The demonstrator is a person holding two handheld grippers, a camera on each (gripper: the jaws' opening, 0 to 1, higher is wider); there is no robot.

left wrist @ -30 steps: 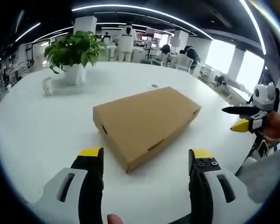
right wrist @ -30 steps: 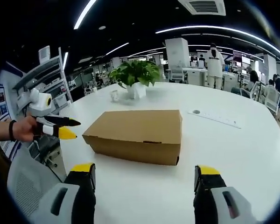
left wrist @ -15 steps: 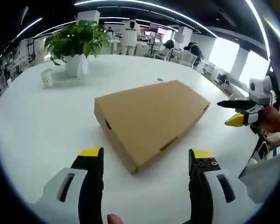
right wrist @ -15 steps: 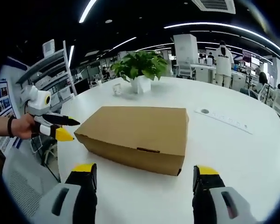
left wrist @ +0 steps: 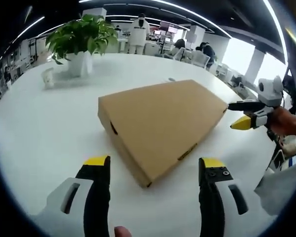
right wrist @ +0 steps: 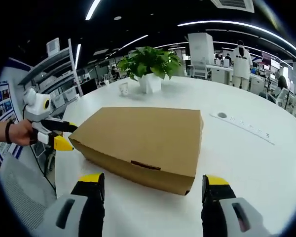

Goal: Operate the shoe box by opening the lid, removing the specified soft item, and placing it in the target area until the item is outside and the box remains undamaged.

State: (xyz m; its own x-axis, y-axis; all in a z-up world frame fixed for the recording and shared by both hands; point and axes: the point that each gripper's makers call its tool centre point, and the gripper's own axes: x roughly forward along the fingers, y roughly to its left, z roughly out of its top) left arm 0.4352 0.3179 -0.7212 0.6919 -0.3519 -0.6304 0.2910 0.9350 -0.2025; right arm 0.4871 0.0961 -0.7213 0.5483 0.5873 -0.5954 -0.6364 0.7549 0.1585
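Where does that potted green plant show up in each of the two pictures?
Left gripper view: the potted plant stands at upper left, beyond the closed cardboard shoe box.
Right gripper view: the potted plant stands at top centre, behind the same box.
Shared landmark: the shoe box on the white table.

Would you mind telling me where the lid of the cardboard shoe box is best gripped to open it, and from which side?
Probably at the lid's front flap, where a small tab sits midway along the shoe box wall facing the right gripper. Come from that side, jaws open, and pinch the lower edge to lift upward. The lid lies flat and closed, and the left gripper near the far end could steady the box.
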